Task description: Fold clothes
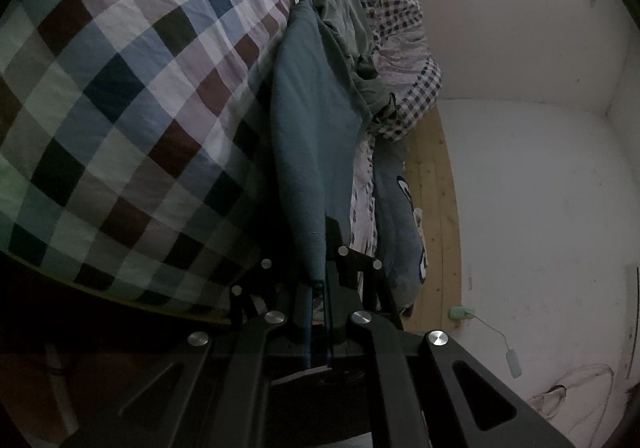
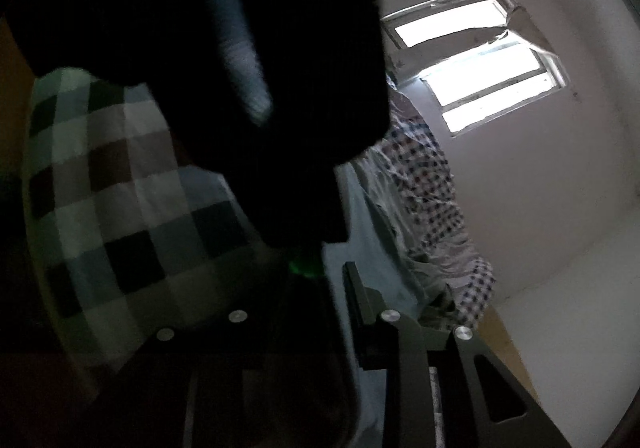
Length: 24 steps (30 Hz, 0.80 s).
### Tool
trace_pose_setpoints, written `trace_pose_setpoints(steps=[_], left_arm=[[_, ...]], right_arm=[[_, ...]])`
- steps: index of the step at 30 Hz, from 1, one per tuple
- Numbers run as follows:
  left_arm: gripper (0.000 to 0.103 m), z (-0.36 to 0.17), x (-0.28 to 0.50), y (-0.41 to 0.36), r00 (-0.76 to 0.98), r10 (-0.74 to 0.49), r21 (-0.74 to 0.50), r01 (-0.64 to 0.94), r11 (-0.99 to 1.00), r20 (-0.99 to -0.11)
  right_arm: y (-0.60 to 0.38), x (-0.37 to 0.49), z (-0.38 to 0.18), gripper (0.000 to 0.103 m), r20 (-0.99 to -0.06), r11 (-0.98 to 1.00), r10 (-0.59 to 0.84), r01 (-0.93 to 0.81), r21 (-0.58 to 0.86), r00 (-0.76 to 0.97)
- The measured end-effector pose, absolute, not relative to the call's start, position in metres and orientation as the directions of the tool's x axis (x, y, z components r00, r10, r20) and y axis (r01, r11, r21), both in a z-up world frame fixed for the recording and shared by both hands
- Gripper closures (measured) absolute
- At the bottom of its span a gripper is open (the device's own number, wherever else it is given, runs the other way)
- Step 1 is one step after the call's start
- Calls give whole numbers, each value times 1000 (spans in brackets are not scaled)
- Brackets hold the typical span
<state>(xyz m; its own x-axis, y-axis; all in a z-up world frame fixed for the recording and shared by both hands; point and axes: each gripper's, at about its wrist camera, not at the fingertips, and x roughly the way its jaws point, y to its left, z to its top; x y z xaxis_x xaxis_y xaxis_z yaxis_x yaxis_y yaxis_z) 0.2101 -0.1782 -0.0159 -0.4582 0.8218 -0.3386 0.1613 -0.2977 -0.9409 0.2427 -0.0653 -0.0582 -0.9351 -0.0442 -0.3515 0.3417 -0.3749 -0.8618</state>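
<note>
Teal garment [image 1: 308,136] pinched in left claw [image 1: 318,280] over checked bedding [image 1: 120,88], right claw [image 2: 320,272] grip unclear behind dark cloth [image 2: 280,88]

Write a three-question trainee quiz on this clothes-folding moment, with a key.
1. True or false: the left gripper is shut on the teal garment.
2. Which pattern covers the bedspread? A stripes, B checks, C dots.
3. Fill in: in the right wrist view, light comes from the ____.

Key: 1 true; 2 B; 3 window.
</note>
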Motion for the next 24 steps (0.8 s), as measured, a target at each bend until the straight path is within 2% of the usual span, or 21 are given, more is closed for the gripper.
trace_pose_setpoints(steps=[5,7,14,16,18,19,24], left_arm=[[101,-18,210,-176,-461,822,-942,167,-290,-335],[101,-19,210,-176,-461,820,-941,171,-292,-338],[99,-20,208,-177,-462,825,-945,171,-278,-326],[87,-18,207,-177,-455,827,-944,175,-280,-330],[47,-15,206,-178,-456,824,-942,179,-284,-335],[36,-13,205,-178,-462,823,-943,177,-280,-331],[32,9,188,-181,-481,809,-941,144,-307,-337]], right_arm=[[-68,240,-55,76,-345,-369,-43,336,-867,-938],[-69,238,-55,87,-351,-366,-47,343,-865,-935],[-64,226,-29,92,-387,-454,-89,383,-804,-918],[-60,222,-20,92,-388,-490,-99,384,-782,-916],[-56,220,-7,92,-390,-520,-109,387,-762,-914],[-57,218,0,92,-395,-534,-114,392,-749,-912],[-33,231,23,92,-413,-601,-145,412,-685,-899]])
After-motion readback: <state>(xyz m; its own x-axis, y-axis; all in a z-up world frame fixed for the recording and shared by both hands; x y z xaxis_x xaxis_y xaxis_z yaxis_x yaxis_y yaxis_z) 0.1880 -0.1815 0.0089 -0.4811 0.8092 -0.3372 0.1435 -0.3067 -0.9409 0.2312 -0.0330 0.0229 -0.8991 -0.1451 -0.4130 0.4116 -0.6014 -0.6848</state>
